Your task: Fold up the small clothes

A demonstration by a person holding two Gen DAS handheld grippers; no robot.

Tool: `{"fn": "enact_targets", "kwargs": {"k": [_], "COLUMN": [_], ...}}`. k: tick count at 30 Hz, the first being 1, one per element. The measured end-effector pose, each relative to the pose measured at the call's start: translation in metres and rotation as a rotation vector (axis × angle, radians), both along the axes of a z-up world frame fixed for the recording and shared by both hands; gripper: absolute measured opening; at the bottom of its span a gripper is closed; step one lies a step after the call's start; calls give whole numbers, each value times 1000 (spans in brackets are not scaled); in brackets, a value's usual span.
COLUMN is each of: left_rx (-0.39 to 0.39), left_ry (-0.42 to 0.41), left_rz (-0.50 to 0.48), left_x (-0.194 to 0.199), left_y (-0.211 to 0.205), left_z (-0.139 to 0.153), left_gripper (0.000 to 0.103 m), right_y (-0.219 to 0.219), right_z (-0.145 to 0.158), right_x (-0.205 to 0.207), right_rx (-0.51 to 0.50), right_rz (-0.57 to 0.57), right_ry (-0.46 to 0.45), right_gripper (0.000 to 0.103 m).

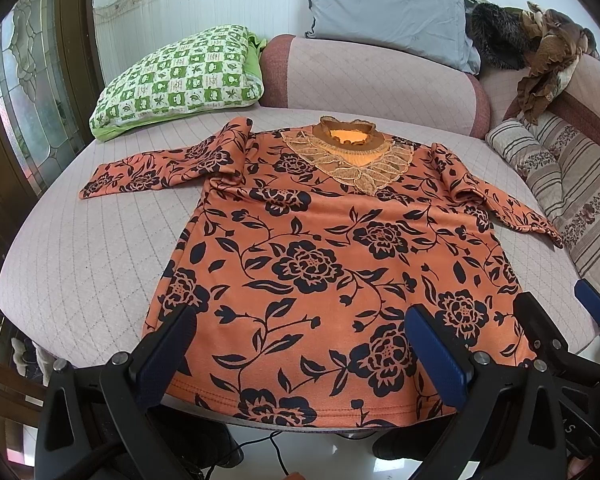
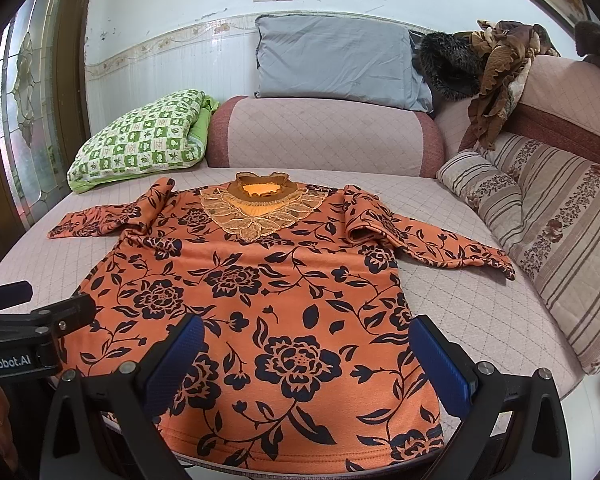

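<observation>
An orange top [image 1: 308, 248] with a dark flower print and a lace collar lies flat, front up, on the pink quilted sofa seat [image 1: 84, 264], sleeves spread to both sides and hem at the near edge. The same orange top [image 2: 260, 300] fills the middle of the right wrist view. My left gripper [image 1: 300, 344] is open over the hem's left half, nothing between its blue pads. My right gripper [image 2: 306, 352] is open over the hem's right half, also holding nothing. The right gripper [image 1: 560, 320] shows at the right edge of the left wrist view.
A green checked cushion [image 1: 180, 80] lies at the back left. A grey pillow [image 1: 388, 12] leans on the backrest. Striped cushions [image 2: 548, 240] and a heap of brown clothes [image 2: 496, 68] sit on the right. The pale floor [image 1: 324, 456] begins just below the seat's front edge.
</observation>
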State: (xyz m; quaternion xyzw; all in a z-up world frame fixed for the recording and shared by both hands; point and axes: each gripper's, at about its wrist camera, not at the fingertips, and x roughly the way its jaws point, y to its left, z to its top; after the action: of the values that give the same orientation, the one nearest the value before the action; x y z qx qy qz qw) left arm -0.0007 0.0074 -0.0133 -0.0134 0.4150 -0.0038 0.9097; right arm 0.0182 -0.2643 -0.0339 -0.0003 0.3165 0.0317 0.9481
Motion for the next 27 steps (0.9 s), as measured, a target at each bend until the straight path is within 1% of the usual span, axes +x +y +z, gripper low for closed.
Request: {"fn": "enact_targets", "kwargs": {"k": [3, 4, 5, 7, 8, 10, 11, 12, 13, 14, 15, 16, 18, 21, 22, 24, 26, 27], "left_rx": [3, 2, -7, -48, -74, -110, -109, -104, -91, -82, -75, -73, -79, -76, -72, -52, -29, -19], "left_ry": [2, 4, 11, 49, 69, 107, 115, 118, 122, 122, 126, 134, 143, 153, 149, 132, 102, 83], "left_rz": [-5, -9, -14, -20, -19, 1, 13, 17, 23, 24, 23, 18, 8, -2, -1, 10, 10, 15], "left_x": [2, 3, 5, 13, 17, 26, 30, 33, 37, 40, 44, 49, 57, 72, 76, 86, 95, 100], "left_y": [0, 2, 4, 13, 18, 28, 32, 33, 35, 35, 35, 35, 37, 38, 38, 40, 44, 47], "left_z": [-2, -3, -5, -13, -17, -28, -32, -34, -38, -40, -43, -47, -52, -59, -60, -61, -60, -60], "left_gripper": [103, 103, 103, 103, 103, 103, 103, 103, 103, 103, 103, 103, 103, 103, 103, 103, 103, 103], "right_y": [-1, -3, -7, -24, -37, -81, -100, -127, -158, -183, -218, -240, -285, -321, -328, -334, -335, -336], "right_z": [0, 1, 3, 9, 11, 14, 12, 8, -1, -11, -29, -42, -73, -111, -121, -135, -136, -134], "right_x": [-1, 0, 2, 12, 21, 48, 59, 74, 90, 104, 123, 134, 154, 178, 186, 203, 213, 223], "right_rx": [7, 24, 52, 160, 207, 345, 410, 500, 600, 676, 766, 815, 920, 1026, 1046, 1049, 1028, 987], "right_rz": [3, 11, 25, 63, 63, 19, -7, -40, -72, -106, -178, -235, -344, -448, -473, -508, -527, -538], "right_ry": [0, 6, 14, 36, 48, 102, 124, 149, 171, 191, 222, 238, 260, 321, 338, 365, 330, 314], "right_gripper": [103, 103, 103, 103, 103, 103, 103, 103, 103, 103, 103, 101, 94, 81, 73, 71, 61, 57]}}
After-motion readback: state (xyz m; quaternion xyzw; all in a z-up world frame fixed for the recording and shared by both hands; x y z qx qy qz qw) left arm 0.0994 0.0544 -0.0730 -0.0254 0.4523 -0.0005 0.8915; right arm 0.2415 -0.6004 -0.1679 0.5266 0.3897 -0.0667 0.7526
